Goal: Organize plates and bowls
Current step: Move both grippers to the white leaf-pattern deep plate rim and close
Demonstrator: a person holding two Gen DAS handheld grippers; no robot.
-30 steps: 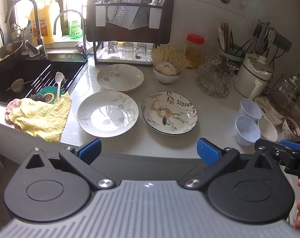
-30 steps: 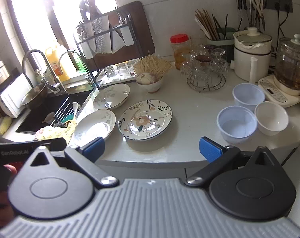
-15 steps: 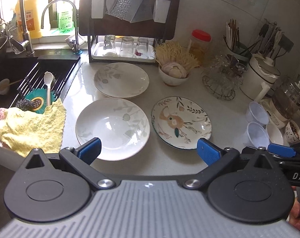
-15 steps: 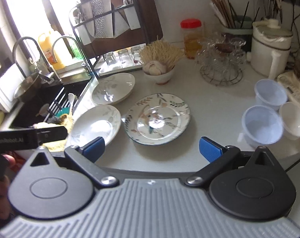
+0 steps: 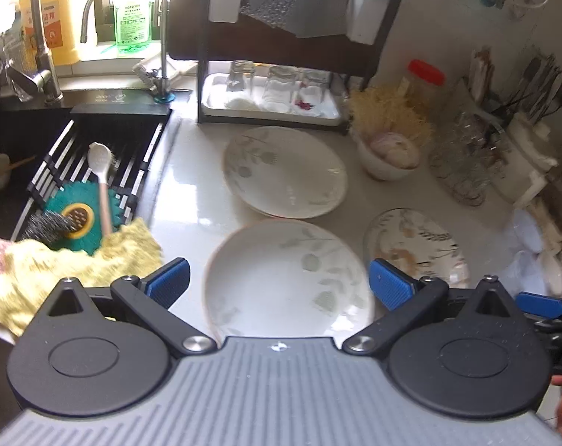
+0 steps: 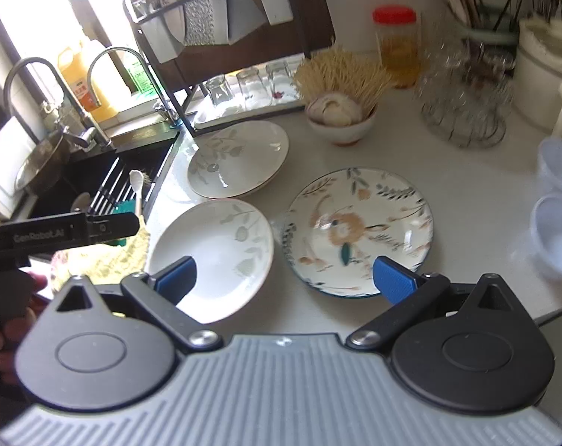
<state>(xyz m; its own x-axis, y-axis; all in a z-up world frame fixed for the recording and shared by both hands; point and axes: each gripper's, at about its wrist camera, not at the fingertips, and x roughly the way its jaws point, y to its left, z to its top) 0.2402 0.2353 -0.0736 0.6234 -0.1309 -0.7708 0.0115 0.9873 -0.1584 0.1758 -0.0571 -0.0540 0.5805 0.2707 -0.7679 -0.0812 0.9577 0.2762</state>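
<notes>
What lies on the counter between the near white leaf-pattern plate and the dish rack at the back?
In the left wrist view, a second white leaf-pattern plate lies between the near plate and the dish rack.

The pale glossy table carries three plates: a white leaf-print plate nearest the sink edge, a second leaf-print plate behind it, and a floral plate to their right. Farther back stand a small bowl, a red-lidded jar, a wire stand of glasses and a dark dish rack. Pale cups sit at the right edge.

a home kitchen: sink, faucet, dish rack.
</notes>
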